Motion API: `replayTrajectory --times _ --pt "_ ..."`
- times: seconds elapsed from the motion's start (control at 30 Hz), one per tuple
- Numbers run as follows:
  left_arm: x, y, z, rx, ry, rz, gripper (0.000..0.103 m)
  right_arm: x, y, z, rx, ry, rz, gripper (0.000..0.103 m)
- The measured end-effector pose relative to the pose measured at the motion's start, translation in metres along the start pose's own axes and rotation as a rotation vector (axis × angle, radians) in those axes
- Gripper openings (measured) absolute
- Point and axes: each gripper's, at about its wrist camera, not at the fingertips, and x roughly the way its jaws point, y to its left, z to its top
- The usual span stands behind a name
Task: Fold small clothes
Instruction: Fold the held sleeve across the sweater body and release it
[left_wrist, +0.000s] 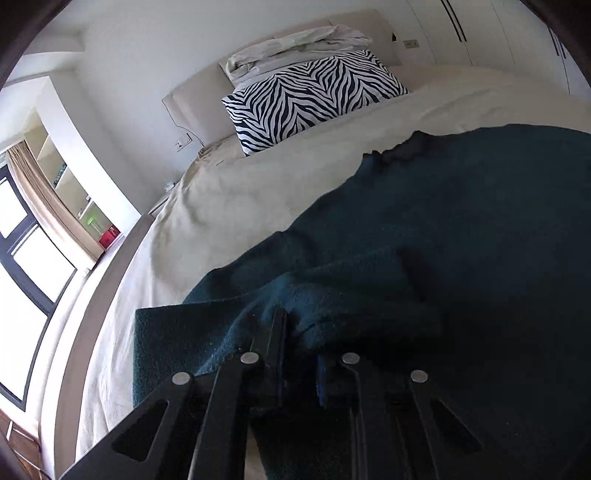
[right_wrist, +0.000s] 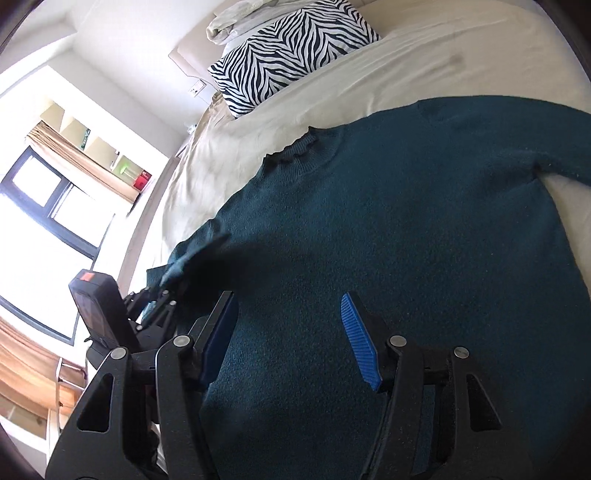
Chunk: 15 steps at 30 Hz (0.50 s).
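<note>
- My left gripper (left_wrist: 299, 332) is clamped on a bunched fold of the teal sweater (left_wrist: 443, 229).
- My right gripper (right_wrist: 288, 328), jaws spread, hovers over the sweater's body.
- Sweater spreads across the cream bed (right_wrist: 369, 74).
- Beyond: zebra pillow (right_wrist: 291, 48).

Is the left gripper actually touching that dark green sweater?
Touching. In the left wrist view the left gripper has its fingers closed on a bunched fold of the sweater, cloth pinched between them.

We see a dark teal knit sweater (right_wrist: 388, 229) spread flat on the bed (right_wrist: 332, 96). Its ribbed collar points toward the headboard; one sleeve is bunched and lifted.
</note>
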Motion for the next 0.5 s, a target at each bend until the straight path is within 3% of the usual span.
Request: replayTrajectory --times 0.07,0.2,0.3,0.5 --pt "0.006 -0.006 -0.008 0.012 0.010 0.022 0.016 0.023 -0.005 0.011 0.047 0.072 0.075 0.057" --pt "0.008 0.015 -0.011 -0.083 0.010 -0.015 0.028 0.081 0.006 0.032 0.141 0.182 0.218 0.059" --pt "0.002 0.020 -0.019 -0.130 0.000 -0.033 0.028 0.128 0.022 0.039 0.202 0.272 0.281 0.059" --pt "-0.010 0.029 -0.028 -0.180 -0.031 -0.056 0.028 0.192 0.049 0.034 0.249 0.382 0.255 0.054"
